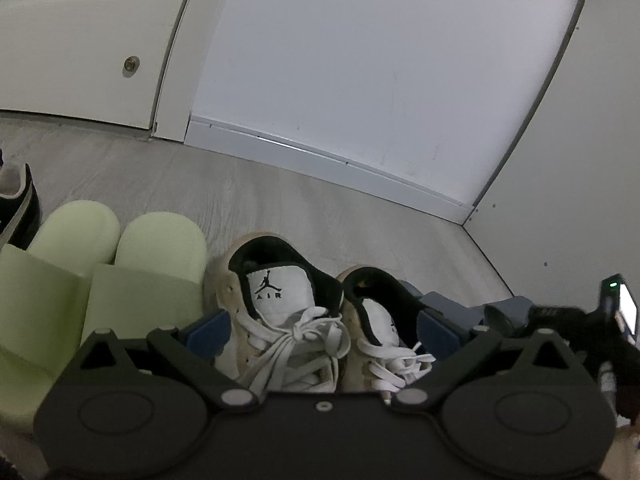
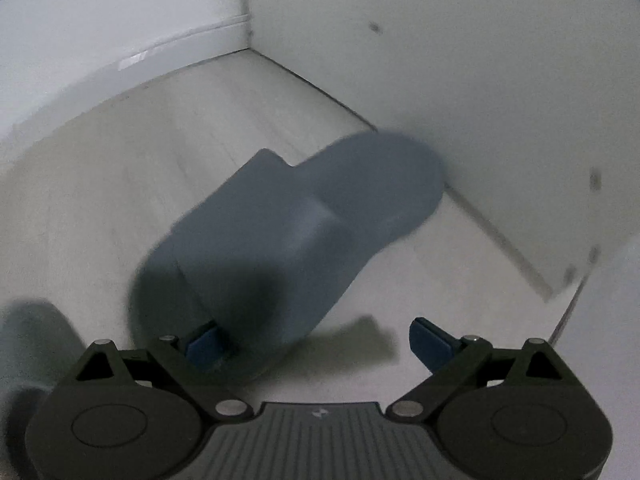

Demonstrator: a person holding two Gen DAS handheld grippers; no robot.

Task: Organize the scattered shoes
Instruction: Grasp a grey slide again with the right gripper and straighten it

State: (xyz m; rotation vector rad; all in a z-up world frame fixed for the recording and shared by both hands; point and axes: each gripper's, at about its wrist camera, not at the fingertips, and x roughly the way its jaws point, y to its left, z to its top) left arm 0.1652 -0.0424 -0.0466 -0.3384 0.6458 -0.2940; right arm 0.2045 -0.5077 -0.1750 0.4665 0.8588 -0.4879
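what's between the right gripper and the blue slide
Nothing visible. The right gripper is open, with the blue slide directly ahead on the floor; its near end reaches the left finger.

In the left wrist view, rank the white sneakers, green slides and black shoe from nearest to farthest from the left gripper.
1. White sneakers: between the fingers of the left gripper.
2. Green slides: just to the left.
3. Black shoe: far left edge.
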